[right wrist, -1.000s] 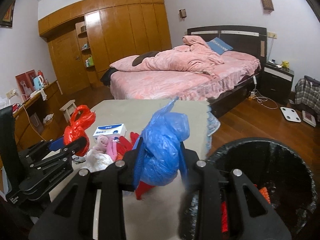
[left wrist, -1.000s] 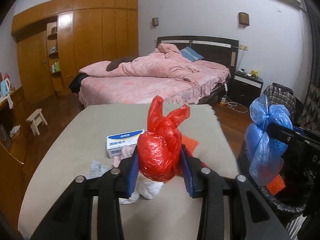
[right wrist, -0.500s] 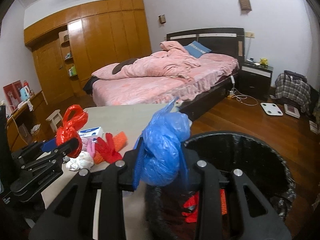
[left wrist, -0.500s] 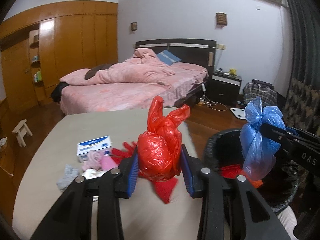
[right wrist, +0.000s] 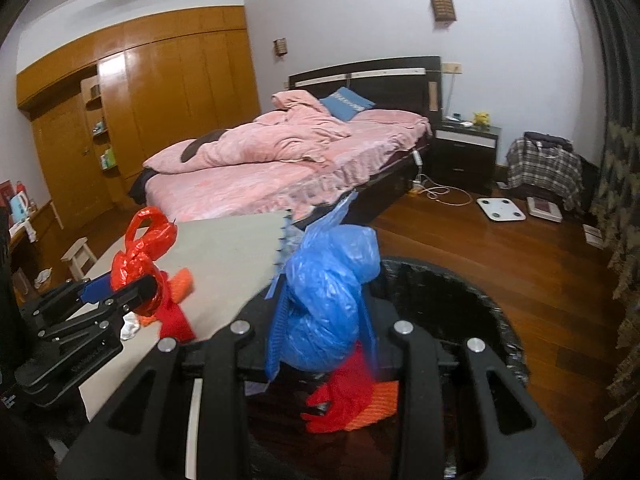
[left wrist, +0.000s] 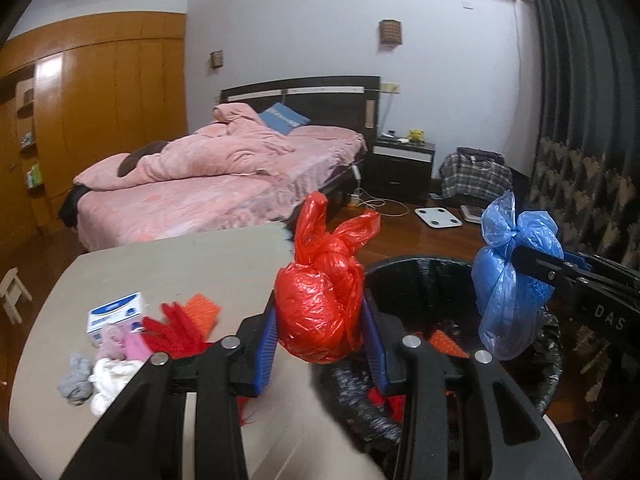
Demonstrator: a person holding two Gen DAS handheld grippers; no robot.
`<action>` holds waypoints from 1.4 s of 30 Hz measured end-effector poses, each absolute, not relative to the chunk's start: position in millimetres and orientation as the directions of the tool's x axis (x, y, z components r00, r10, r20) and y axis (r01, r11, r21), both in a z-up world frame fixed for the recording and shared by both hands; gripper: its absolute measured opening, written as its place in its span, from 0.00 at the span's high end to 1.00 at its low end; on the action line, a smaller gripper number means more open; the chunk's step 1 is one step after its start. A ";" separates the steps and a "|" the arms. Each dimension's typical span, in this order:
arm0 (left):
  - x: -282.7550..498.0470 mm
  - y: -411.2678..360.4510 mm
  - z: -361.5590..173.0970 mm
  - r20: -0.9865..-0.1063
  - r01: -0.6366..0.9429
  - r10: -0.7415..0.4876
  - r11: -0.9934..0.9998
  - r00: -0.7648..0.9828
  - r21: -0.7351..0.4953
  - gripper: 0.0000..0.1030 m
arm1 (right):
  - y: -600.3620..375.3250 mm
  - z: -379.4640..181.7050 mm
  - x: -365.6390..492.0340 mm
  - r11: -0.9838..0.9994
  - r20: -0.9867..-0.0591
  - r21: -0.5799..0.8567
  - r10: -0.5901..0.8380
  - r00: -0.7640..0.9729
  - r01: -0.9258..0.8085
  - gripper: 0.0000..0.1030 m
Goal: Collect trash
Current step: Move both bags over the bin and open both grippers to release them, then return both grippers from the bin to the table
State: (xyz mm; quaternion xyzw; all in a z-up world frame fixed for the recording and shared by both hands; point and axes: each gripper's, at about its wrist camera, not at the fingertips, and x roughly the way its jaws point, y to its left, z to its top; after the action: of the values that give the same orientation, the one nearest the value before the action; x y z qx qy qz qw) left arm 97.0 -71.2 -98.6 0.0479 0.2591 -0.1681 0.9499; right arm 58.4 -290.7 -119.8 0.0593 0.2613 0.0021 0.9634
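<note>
My left gripper [left wrist: 320, 344] is shut on a knotted red plastic bag [left wrist: 320, 304], held above the table's right edge beside the black trash bin [left wrist: 424, 280]. My right gripper [right wrist: 322, 336] is shut on a knotted blue plastic bag [right wrist: 326, 300], held over the bin's opening [right wrist: 460, 308]. The blue bag also shows in the left wrist view [left wrist: 510, 280], and the red bag in the right wrist view [right wrist: 140, 268]. Red and orange scraps [right wrist: 352, 404] lie inside the bin.
On the beige table [left wrist: 180, 264] lie a small white-blue box [left wrist: 116, 312], red and orange gloves [left wrist: 180, 324] and pale rags [left wrist: 104, 372]. A pink bed [left wrist: 200, 184] stands behind; a scale [left wrist: 438, 216] lies on the wooden floor.
Both grippers have moved right with their bags. The bin has come nearer, and the blue bag now hangs over its opening; the red bag has reached the table's edge by the bin.
</note>
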 end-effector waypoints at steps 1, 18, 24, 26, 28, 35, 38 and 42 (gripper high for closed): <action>98.0 -76.6 -99.6 -0.511 0.355 -0.303 0.935 0.805 0.004 0.63 | -295.4 -121.5 57.3 0.993 -0.505 0.114 0.025 0.863 0.038 0.70; 119.4 -147.7 -118.2 -0.545 0.470 -0.403 0.883 0.736 -0.019 0.61 | -343.9 -142.0 50.1 0.980 -0.530 0.110 -0.084 0.844 0.167 0.68; 120.9 -152.2 -123.6 -0.560 0.503 -0.445 0.862 0.698 -0.059 0.33 | -347.3 -146.1 47.3 0.970 -0.524 0.082 -0.154 0.838 0.230 0.23; 122.1 -146.9 -124.3 -0.565 0.497 -0.448 0.864 0.692 -0.076 0.30 | -348.4 -147.6 46.2 0.967 -0.522 0.077 -0.169 0.836 0.243 0.17; 122.9 -142.4 -124.3 -0.565 0.486 -0.442 0.870 0.697 -0.082 0.23 | -349.5 -148.4 44.6 0.965 -0.519 0.080 -0.174 0.837 0.251 0.13; 121.6 -115.7 -116.6 -0.545 0.413 -0.370 0.909 0.753 -0.046 0.09 | -344.2 -143.8 43.4 0.965 -0.508 0.098 -0.162 0.846 0.243 0.05; 120.1 -100.1 -111.8 -0.534 0.379 -0.337 0.925 0.776 -0.034 0.06 | -335.5 -141.2 47.1 0.965 -0.512 0.092 -0.165 0.843 0.245 0.05; 118.7 -76.6 -107.9 -0.531 0.334 -0.293 0.942 0.795 -0.021 0.06 | -318.2 -137.7 51.3 0.971 -0.503 0.076 -0.160 0.849 0.228 0.05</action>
State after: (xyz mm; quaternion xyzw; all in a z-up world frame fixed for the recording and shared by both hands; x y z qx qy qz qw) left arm 118.7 -76.6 -107.9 0.0367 0.2739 -0.1656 0.9467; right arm 51.3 -318.2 -137.7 0.0664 0.2552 -0.1012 0.9593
